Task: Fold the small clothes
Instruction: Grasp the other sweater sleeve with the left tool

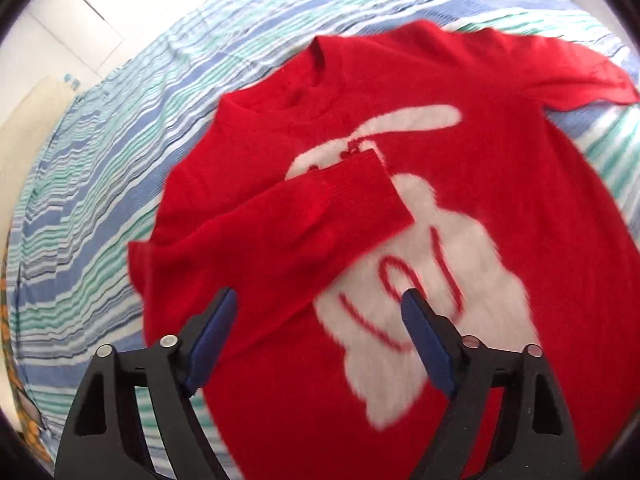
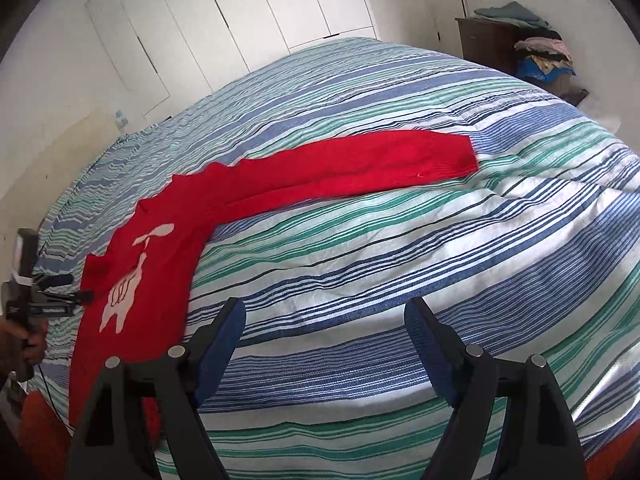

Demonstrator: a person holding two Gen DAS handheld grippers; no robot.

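A small red sweater with a white rabbit design lies flat on the striped bedspread. One sleeve is folded across the chest, its cuff on the rabbit. The other sleeve stretches straight out to the side. My left gripper is open and empty, hovering just above the sweater's lower body. It also shows in the right wrist view at the sweater's left edge. My right gripper is open and empty over the bare bedspread, right of the sweater, nearer to me than the outstretched sleeve.
The bed fills both views. White closet doors stand behind it. A dark dresser with piled clothes stands at the far right. A cream pillow lies at the bed's left edge.
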